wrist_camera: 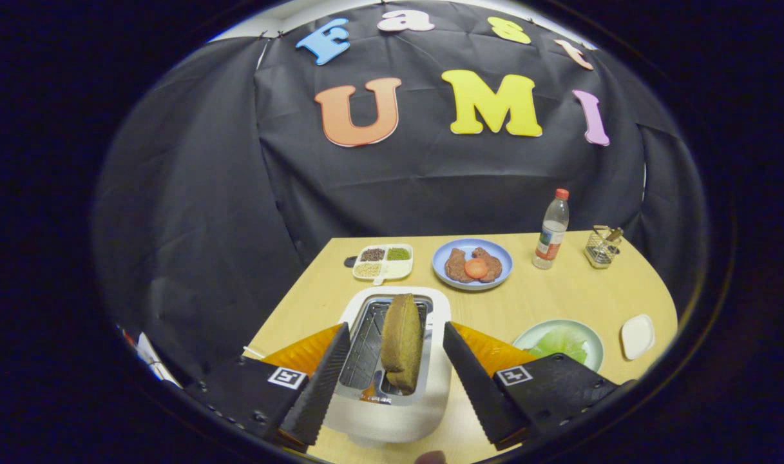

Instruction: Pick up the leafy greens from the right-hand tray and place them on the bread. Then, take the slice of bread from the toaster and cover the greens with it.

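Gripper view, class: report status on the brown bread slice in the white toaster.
Gripper open, fingers flanking the white toaster. Brown bread slice upright in slot, untouched. Leafy greens on pale green plate, right. Nothing in the way.

No words or numbers could be read. The water bottle (pixel 551 231) bore a label too small to make out. The gripper (pixel 396 325), fingers spread wide beside the bread slice (pixel 401 341), carried square black-and-white markers (pixel 286 377).

Bread slice (pixel 401 341) in toaster (pixel 392 412)
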`<state>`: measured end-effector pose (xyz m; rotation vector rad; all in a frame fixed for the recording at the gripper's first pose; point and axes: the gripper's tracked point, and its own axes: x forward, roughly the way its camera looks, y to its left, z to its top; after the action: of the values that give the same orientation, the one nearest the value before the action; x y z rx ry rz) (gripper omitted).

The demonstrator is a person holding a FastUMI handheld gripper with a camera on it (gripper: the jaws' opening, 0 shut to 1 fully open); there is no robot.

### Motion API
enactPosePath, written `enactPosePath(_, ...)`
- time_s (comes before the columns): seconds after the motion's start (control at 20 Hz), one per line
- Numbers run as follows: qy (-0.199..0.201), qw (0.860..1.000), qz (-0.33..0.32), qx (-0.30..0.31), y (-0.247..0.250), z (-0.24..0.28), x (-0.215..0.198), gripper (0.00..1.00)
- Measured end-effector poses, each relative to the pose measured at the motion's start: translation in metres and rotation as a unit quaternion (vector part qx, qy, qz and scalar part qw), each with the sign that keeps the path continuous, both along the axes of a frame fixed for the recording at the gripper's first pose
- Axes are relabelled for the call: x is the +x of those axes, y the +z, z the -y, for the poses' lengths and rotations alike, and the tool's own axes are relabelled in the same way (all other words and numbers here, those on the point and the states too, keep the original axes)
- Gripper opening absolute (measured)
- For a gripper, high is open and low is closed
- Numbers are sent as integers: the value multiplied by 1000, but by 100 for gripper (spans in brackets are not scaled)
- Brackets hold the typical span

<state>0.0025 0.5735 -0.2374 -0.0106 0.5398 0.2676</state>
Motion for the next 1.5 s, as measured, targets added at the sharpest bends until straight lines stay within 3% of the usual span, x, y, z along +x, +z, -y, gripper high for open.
enactPosePath(0.35,-15,1000,-17,-22,-16,-6,12,62)
enactPosePath(0.6,-32,998,-34,-32,-17,8,17,18)
enactPosePath(1.0,-6,1000,-24,-14,23,7,17,5)
enactPosePath(1.2,10,1000,-2,7,62,14,12,5)
enactPosePath(1.5,5,998,37,50,127,54,14,5)
